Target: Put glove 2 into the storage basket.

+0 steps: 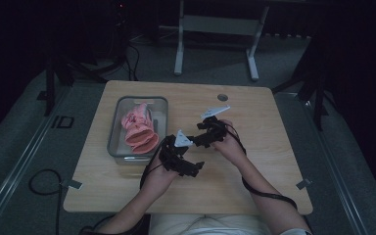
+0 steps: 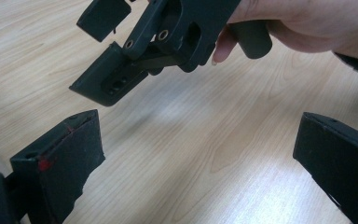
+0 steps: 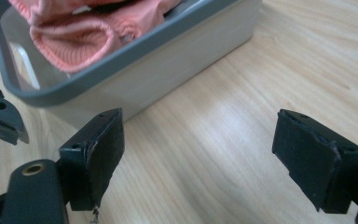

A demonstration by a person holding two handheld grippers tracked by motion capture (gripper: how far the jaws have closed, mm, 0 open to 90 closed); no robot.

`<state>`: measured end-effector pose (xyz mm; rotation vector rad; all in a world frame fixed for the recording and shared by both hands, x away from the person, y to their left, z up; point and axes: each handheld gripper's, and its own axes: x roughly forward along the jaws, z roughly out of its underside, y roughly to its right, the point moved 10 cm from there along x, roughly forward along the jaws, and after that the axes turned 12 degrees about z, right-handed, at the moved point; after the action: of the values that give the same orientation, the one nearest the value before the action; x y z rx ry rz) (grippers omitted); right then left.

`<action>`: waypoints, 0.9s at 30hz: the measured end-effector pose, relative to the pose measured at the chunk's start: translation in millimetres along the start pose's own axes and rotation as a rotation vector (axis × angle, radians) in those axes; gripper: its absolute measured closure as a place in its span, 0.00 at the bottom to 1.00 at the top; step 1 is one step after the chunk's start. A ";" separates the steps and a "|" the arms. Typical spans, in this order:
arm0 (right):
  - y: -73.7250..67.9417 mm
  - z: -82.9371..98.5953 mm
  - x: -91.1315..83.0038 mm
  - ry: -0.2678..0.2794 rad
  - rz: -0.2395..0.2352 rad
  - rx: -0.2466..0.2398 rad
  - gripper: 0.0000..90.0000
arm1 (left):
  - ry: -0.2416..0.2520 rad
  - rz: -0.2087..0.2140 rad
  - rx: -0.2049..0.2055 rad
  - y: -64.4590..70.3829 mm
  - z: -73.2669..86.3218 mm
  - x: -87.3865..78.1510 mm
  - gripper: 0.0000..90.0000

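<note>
Nearest the counter's front edge, at 6 o'clock in the high view: the person's forearms, entering from below.

Item 1. Left gripper [image 1: 183, 164], held over the counter [image 1: 254, 147] just in front of centre. Its own view shows both black fingers [image 2: 65, 163] set wide apart, with bare wood grain between them; nothing is gripped. A red smear marks the inner pad of the finger at 8 o'clock.

Item 2. Right gripper [image 1: 208, 132], just beyond and beside the left one, toward 1 o'clock from it, held in the person's right hand [image 2: 307, 23]. Fingers [image 3: 98, 149] likewise spread well apart, empty, hovering over bare counter.

Item 3. Grey tray [image 1: 120, 105], at 10 o'clock from the grippers, resting on the counter's left half; in the right gripper view its near wall [image 3: 168, 70] stands just beyond the open fingers.

Item 4. Pink knitted garment [image 1: 139, 129], bunched inside the tray, ribbed cuff [image 3: 74, 42] facing the tray's near end.

Item 5. Round grommet hole [image 1: 222, 97], at 12 o'clock near the counter's far edge.
</note>
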<state>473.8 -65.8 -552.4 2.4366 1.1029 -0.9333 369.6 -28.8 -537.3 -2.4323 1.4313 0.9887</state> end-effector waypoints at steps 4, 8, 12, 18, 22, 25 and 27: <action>0.6 5.8 -0.1 -0.006 0.003 -0.003 0.18 | 0.004 0.023 0.000 3.2 2.9 4.8 0.01; 3.4 20.9 -0.8 -0.005 0.003 -0.004 0.18 | 0.007 0.061 0.019 11.4 12.5 17.2 0.01; 2.5 31.4 -1.6 -0.007 0.004 -0.004 0.18 | 0.005 0.078 0.033 15.9 19.5 24.8 0.01; -0.7 44.8 -3.1 -0.005 0.005 -0.019 0.18 | 0.013 0.097 0.023 17.5 30.8 32.3 0.01; -0.5 52.0 -5.4 -0.003 0.012 -0.026 0.18 | 0.021 0.106 0.028 17.9 36.5 36.3 0.01; -0.1 60.2 -7.5 -0.009 0.012 -0.019 0.18 | 0.008 0.105 0.032 16.6 42.3 39.9 0.01; 1.9 65.5 -9.0 -0.010 0.017 -0.019 0.18 | 0.010 0.105 0.030 16.1 45.3 41.5 0.01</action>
<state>442.3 -105.6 -594.9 2.4203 1.0808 -0.9245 349.0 -47.7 -594.4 -2.3652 1.5801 0.9700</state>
